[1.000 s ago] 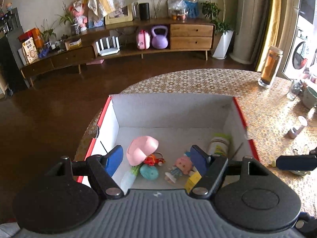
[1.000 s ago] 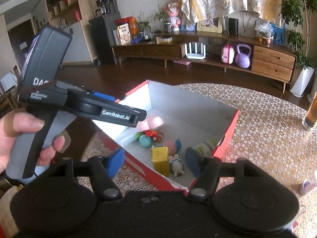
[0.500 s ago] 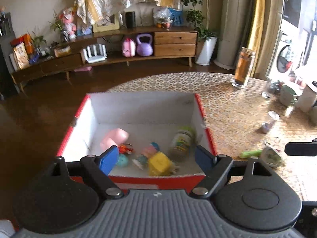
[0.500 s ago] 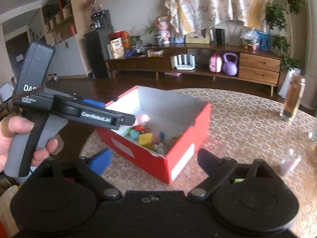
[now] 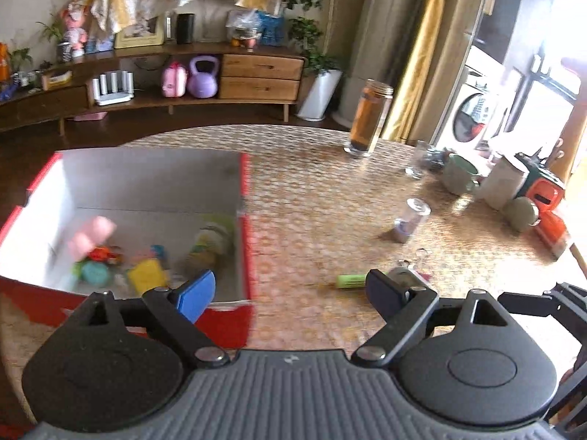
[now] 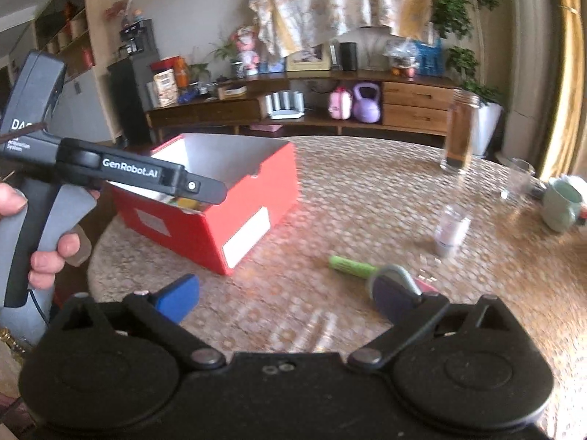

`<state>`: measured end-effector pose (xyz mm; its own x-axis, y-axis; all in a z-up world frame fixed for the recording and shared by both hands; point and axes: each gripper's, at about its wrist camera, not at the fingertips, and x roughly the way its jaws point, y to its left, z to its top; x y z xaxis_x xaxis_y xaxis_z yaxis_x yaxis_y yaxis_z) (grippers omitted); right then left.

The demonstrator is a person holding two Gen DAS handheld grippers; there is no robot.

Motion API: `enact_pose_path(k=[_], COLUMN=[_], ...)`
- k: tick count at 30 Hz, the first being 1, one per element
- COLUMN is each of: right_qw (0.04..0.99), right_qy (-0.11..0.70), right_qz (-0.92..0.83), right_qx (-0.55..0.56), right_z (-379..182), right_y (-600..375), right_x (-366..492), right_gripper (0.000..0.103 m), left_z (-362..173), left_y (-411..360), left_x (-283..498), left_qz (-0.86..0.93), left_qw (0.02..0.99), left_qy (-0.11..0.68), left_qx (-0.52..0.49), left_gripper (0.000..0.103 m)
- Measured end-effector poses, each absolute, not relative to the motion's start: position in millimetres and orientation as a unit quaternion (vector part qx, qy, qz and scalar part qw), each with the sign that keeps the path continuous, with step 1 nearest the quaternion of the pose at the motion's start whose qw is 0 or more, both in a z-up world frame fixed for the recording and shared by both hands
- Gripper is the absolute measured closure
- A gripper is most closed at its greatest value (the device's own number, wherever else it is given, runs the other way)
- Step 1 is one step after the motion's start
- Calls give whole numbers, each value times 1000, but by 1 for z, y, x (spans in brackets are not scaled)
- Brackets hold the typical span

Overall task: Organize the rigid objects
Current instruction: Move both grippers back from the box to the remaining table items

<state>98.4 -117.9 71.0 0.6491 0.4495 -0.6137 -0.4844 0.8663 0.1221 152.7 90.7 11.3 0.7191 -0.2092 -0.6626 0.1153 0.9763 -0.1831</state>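
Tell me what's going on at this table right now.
A person is tidying small things into a red box with two handheld grippers. Several toys already lie inside. Both the left gripper and right gripper are empty, their jaws having just been opening, and face the table, where a green tube and a small bottle are yet to be boxed.

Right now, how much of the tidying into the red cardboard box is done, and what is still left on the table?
Done: several toys, among them a yellow block, lie in the red cardboard box. In hand: nothing; left gripper and right gripper have just been opening, jaws empty. Left: a green tube, a round grey disc and a small clear bottle on the woven table.
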Motion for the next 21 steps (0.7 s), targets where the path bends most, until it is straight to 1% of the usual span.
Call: enact_pose_path(k=[1,3,9,13,21], right_qw=[909,913,920,921,918], right_qy=[330,329,322,321,314], right_qz=[252,239,215,214,217], right_qx=[-26,-29,-54,-63,-109], right_z=[69,66,51,42,22], right_y=[-124,-133,-153,-160,-158], right_x=[98,98,98,103,119], right_gripper=[2,2,2,2,2], left_z=[10,6,-7,-16,-41], left_y=[85,75,50,34,6], left_x=[155,158,173,182,206], left_qz=[-92,-97,-89,-80,-91], left_qw=[924,924,925,929,919], left_qy=[365,362,364,360,384], left_qx=[-66,-71,-58,-36,8], left_gripper=[6,4,3,1,1])
